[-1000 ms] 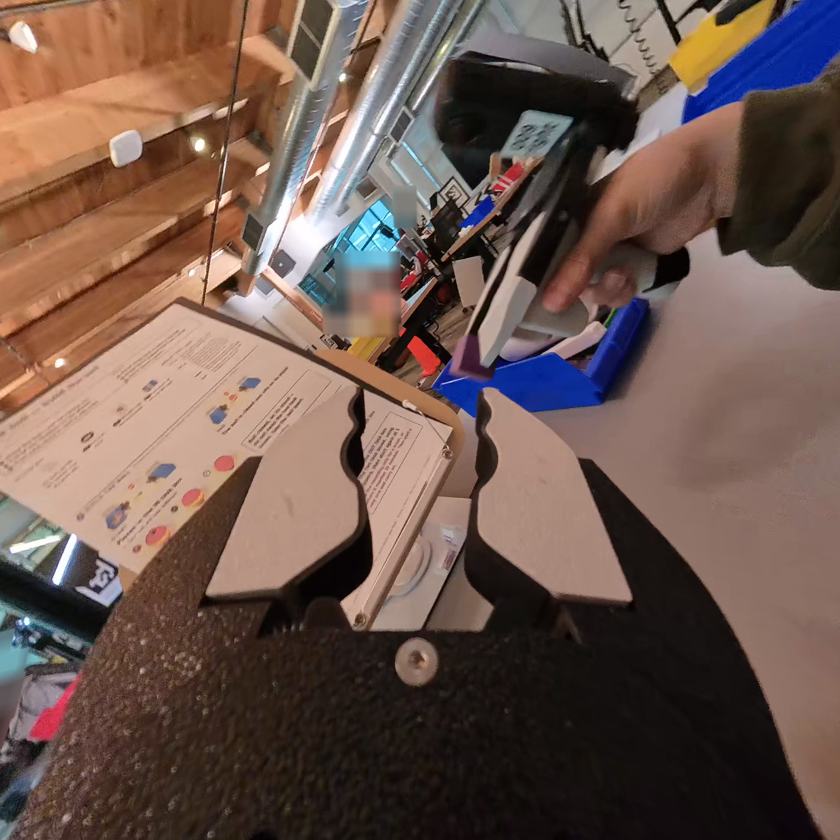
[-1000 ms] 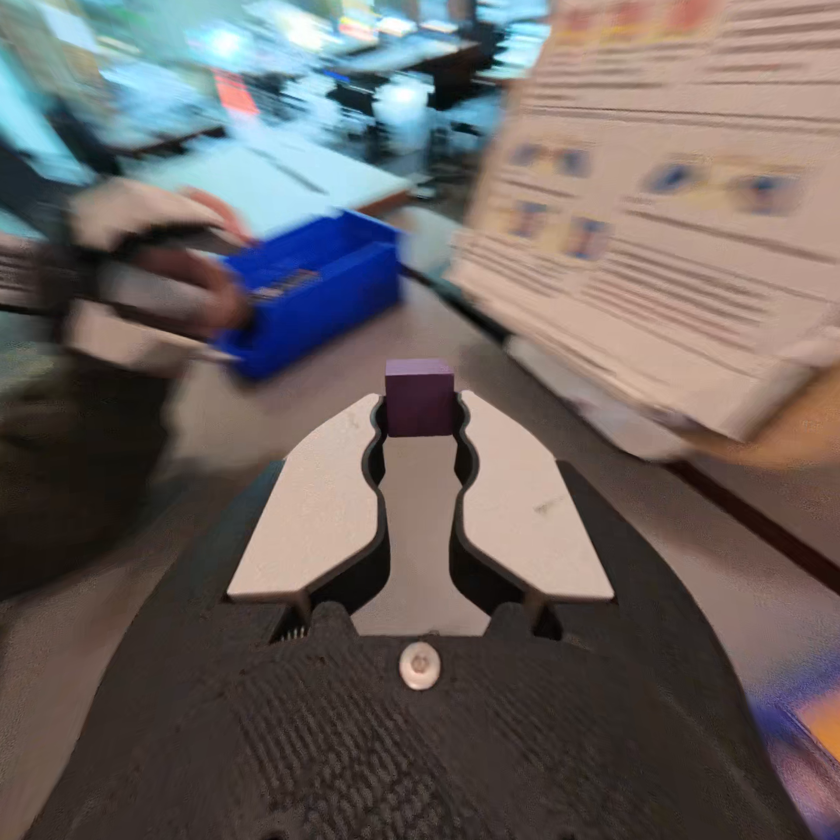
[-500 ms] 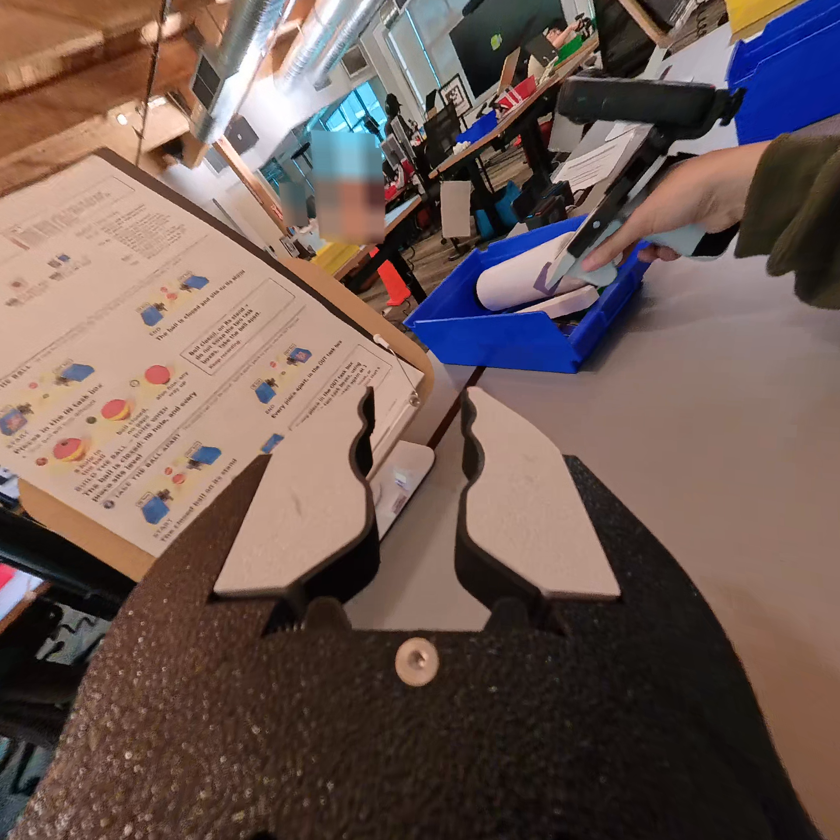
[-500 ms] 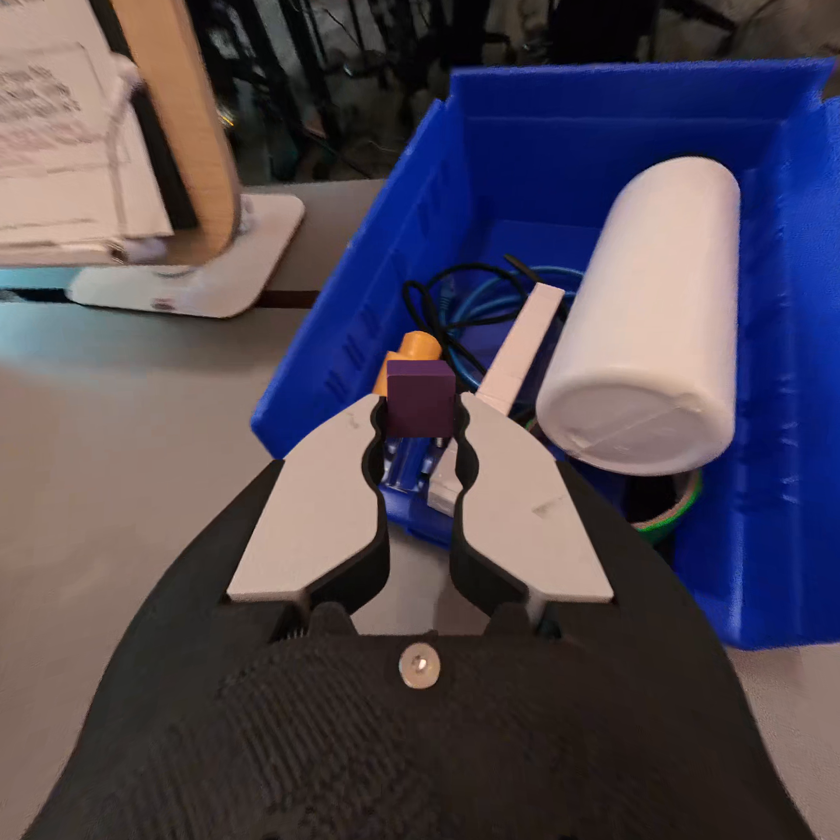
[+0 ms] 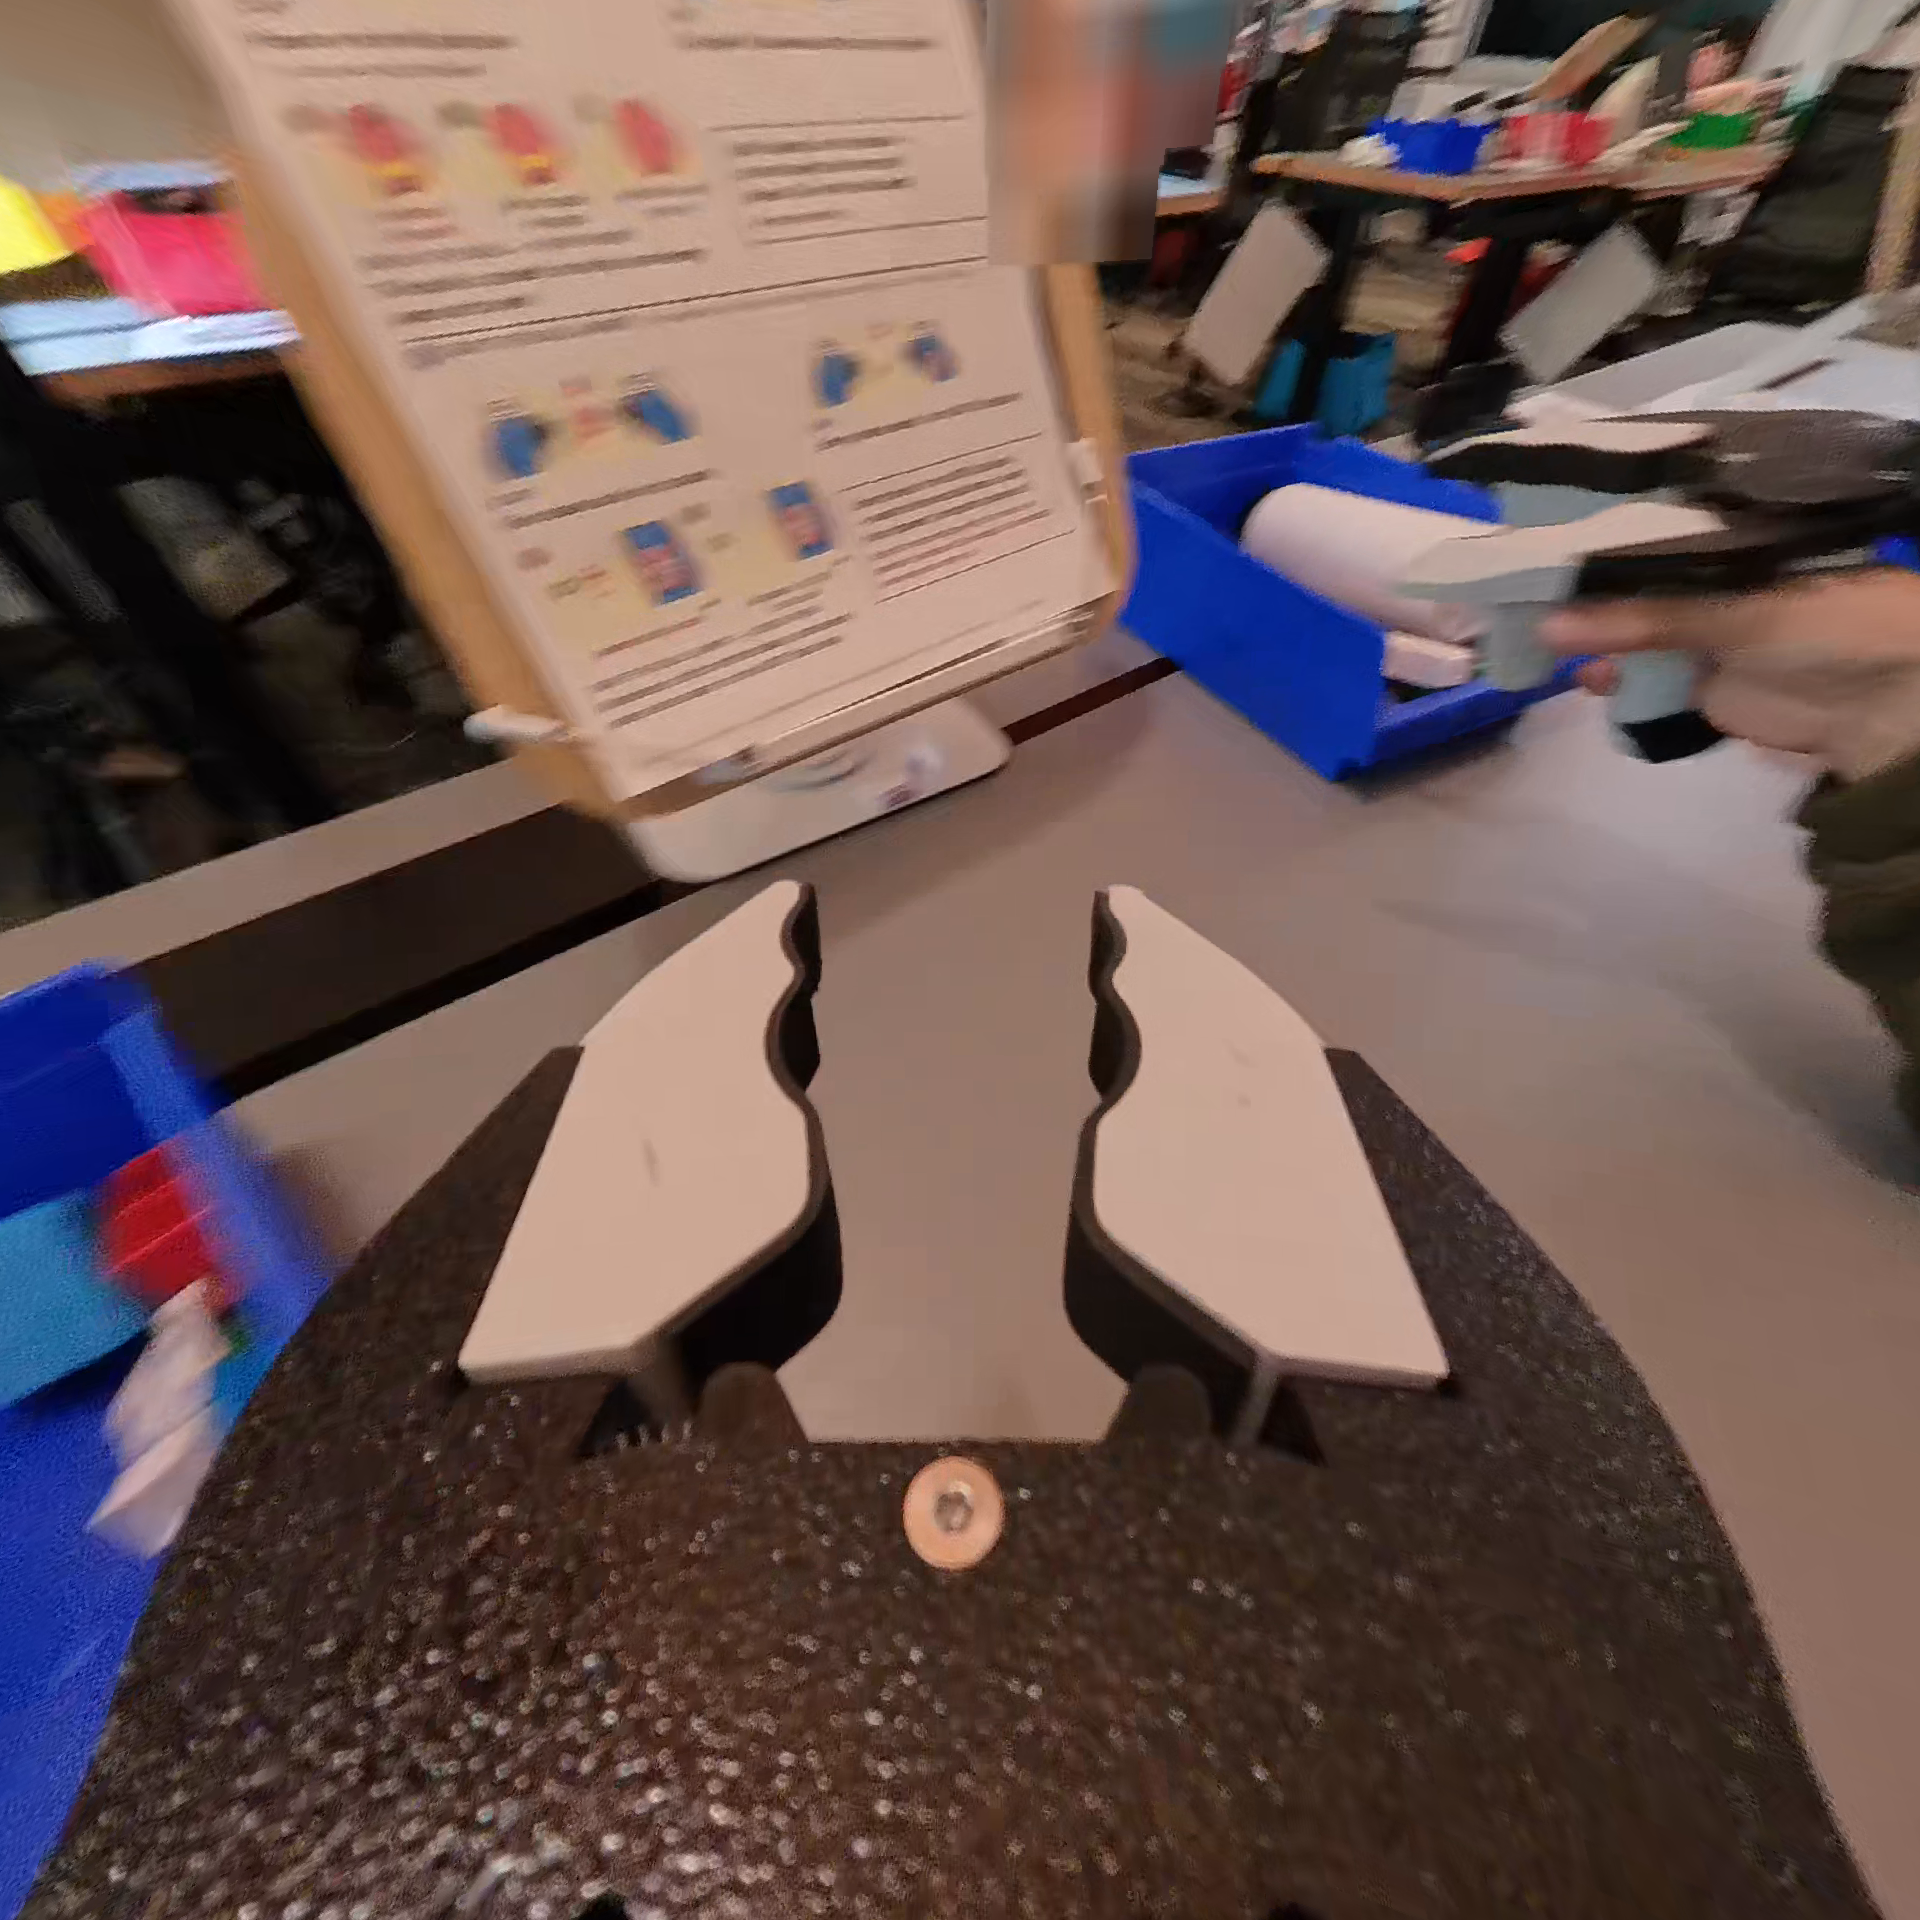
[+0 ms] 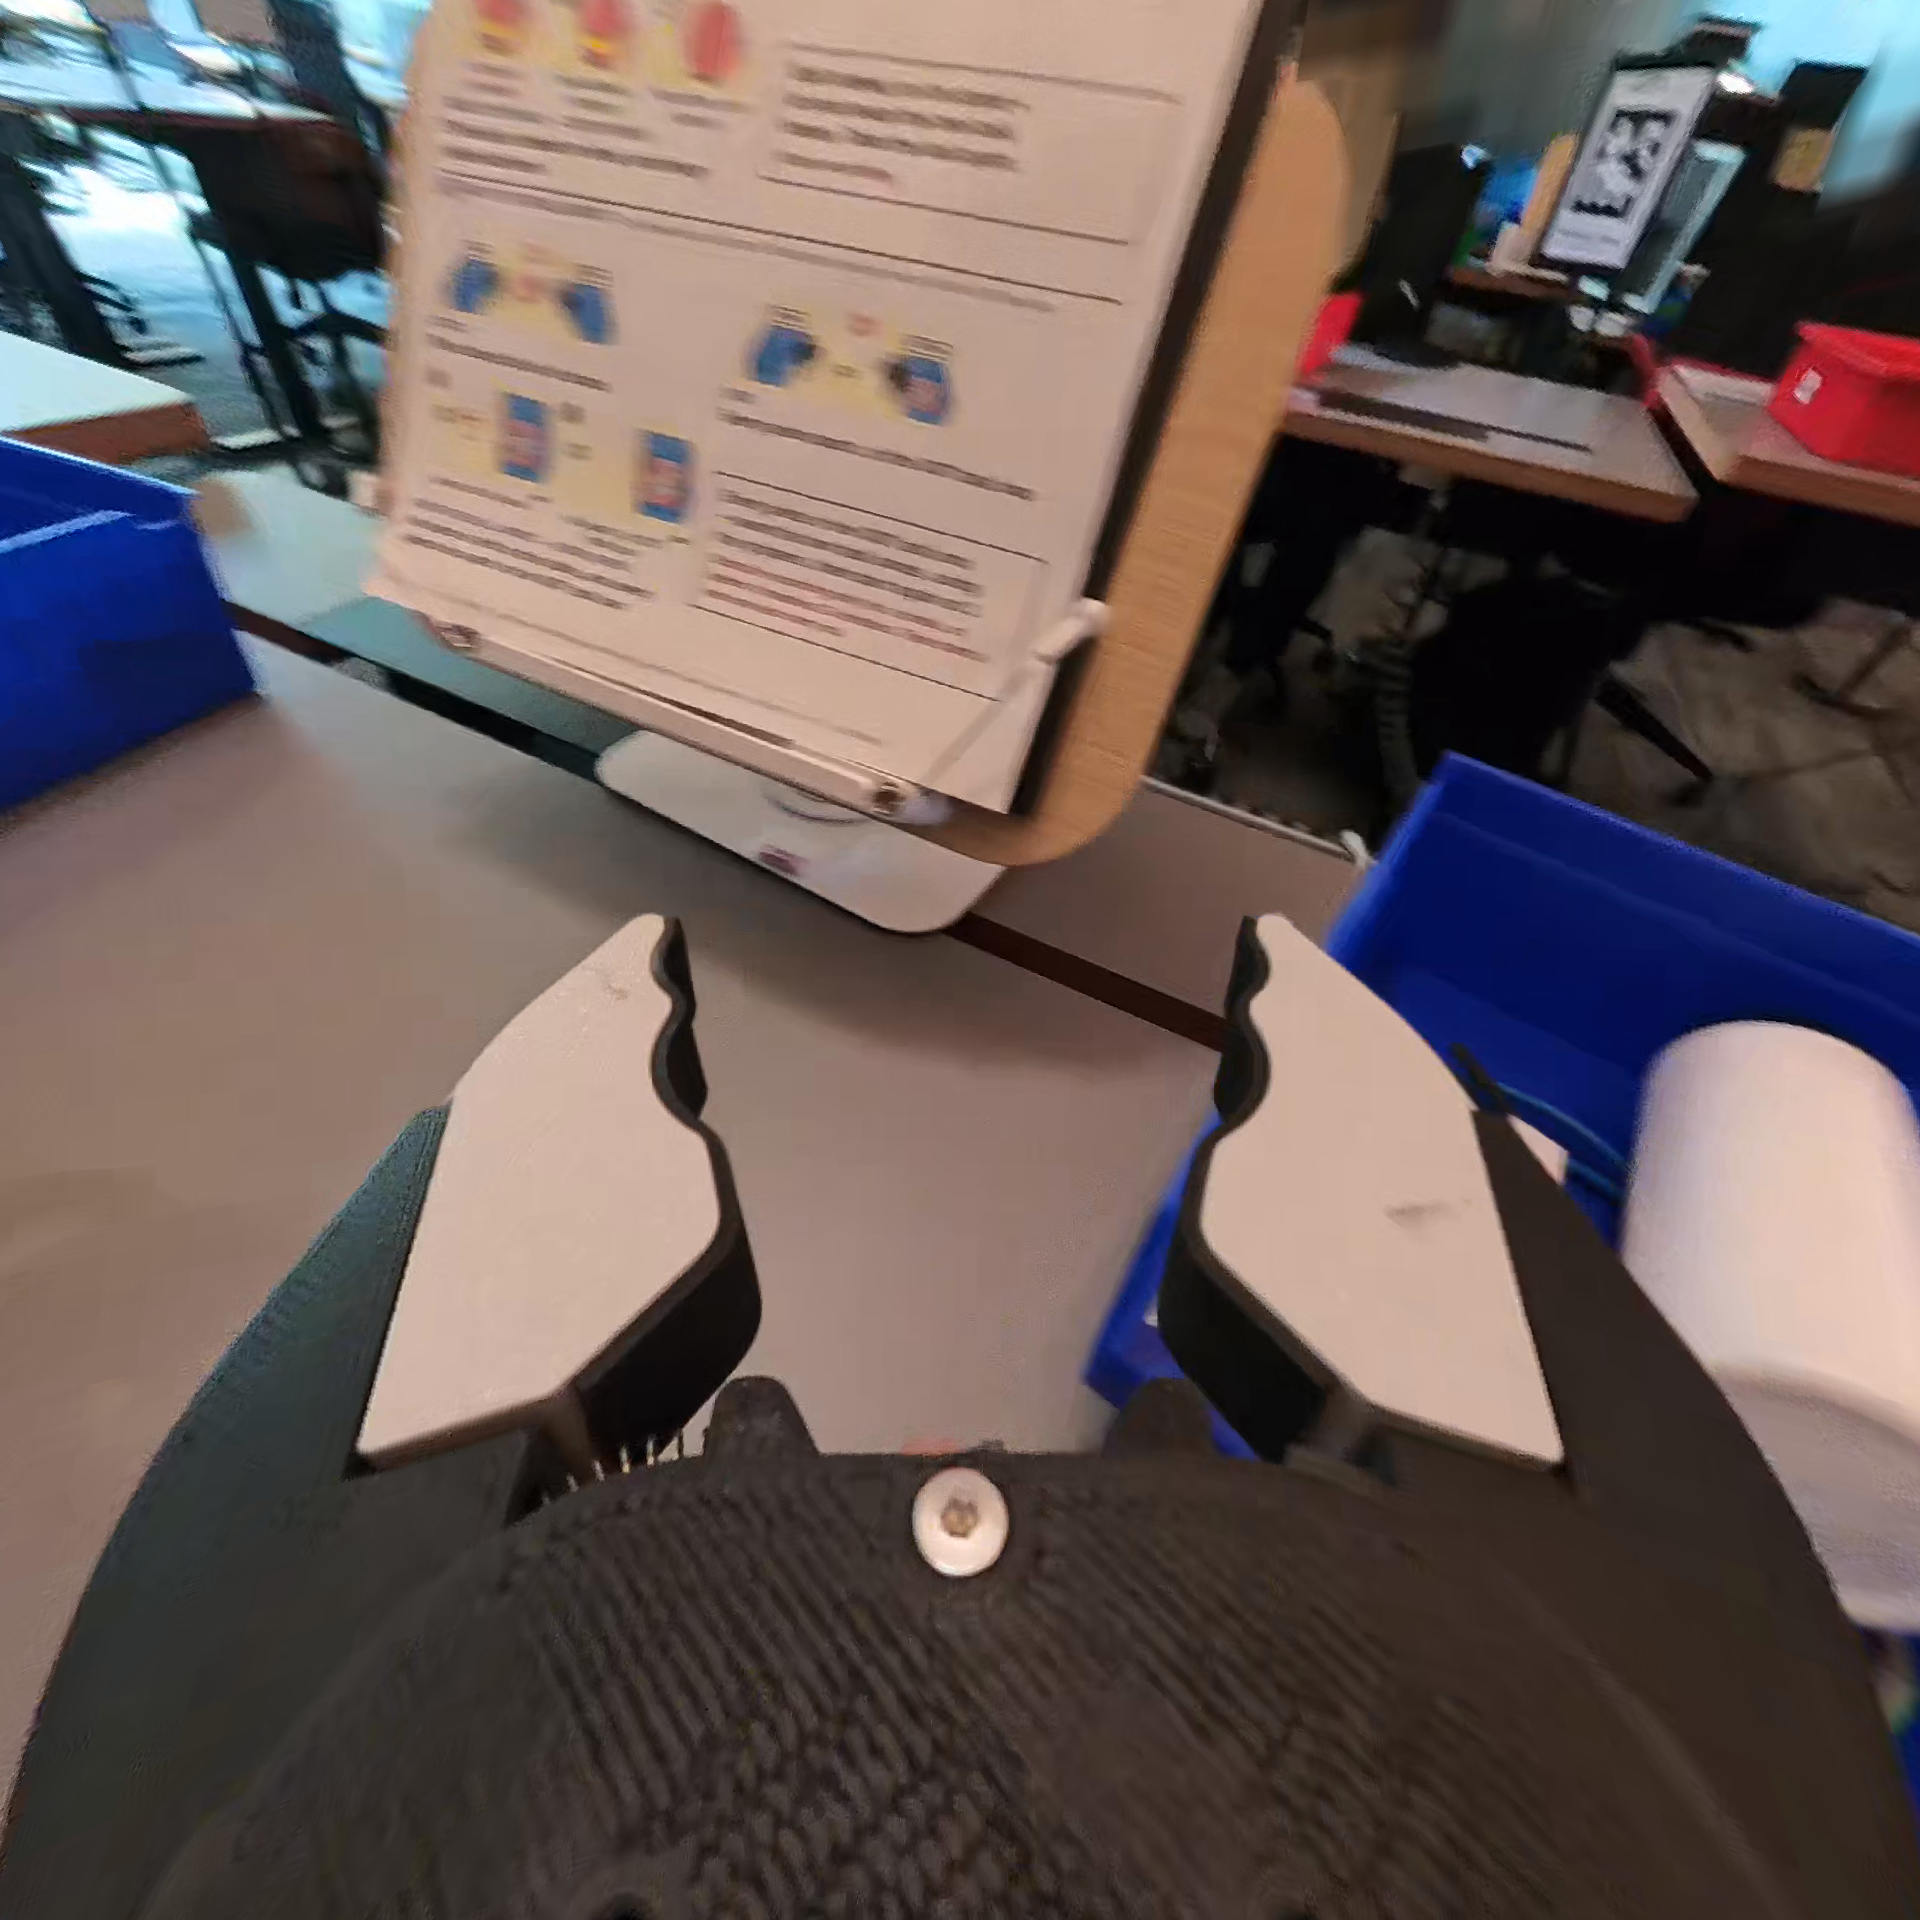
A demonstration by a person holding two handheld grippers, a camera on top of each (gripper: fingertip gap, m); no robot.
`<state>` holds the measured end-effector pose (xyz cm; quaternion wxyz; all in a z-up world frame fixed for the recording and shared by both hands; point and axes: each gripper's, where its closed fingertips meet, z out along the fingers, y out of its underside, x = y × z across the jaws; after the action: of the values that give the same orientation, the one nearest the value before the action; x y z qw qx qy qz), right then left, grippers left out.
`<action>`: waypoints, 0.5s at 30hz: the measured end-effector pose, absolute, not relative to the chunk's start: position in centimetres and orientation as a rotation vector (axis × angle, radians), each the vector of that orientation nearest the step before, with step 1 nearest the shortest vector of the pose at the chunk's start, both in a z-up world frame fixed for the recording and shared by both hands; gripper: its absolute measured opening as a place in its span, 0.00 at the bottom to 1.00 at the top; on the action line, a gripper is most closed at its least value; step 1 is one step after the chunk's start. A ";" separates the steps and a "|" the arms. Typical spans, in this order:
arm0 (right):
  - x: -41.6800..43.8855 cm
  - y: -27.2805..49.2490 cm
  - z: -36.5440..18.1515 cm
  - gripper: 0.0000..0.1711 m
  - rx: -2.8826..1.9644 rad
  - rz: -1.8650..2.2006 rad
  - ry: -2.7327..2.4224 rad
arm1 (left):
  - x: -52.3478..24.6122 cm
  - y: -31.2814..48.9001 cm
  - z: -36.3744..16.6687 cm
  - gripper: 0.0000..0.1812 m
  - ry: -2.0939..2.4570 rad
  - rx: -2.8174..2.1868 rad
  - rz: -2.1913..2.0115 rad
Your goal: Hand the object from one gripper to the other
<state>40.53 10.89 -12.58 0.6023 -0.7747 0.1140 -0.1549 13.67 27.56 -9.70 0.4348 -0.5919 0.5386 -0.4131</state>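
My left gripper [image 5: 954,935] is open and empty, low over the grey table [image 5: 1351,987]. My right gripper [image 6: 956,966] is wide open and empty, beside the left wall of the right blue bin [image 6: 1507,935]. In the left wrist view the right gripper [image 5: 1423,520] shows far right, held by a hand [image 5: 1808,665], its fingers spread over that bin [image 5: 1247,603]. The purple cube is not visible in either view. The two grippers are well apart.
An instruction board [image 5: 675,364] on a white base [image 5: 831,800] stands at the table's far edge, also in the right wrist view [image 6: 779,364]. A white roll [image 6: 1787,1247] lies in the right bin. Another blue bin [image 5: 73,1143] with red pieces sits at left.
My right gripper was shut on the purple cube over the right blue bin; now it is open and the cube is out of sight. My left gripper swung down towards the table and opened a little wider.
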 end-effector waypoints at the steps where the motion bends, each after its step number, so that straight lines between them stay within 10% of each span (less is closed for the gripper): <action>1: 39.0 11.2 -12.4 0.57 -1.775 -0.336 0.233 | 11.8 29.9 -9.5 0.27 1.305 -1.522 -0.964; 15: 29.9 13.3 -16.9 0.61 -1.770 -0.337 0.075 | 3.9 48.9 -25.1 0.30 1.385 -2.500 -0.489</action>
<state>29.93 13.29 -16.93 0.6201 -0.7700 0.0326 -0.1467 3.85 48.93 -25.14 0.1207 -0.8559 0.4742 -0.1675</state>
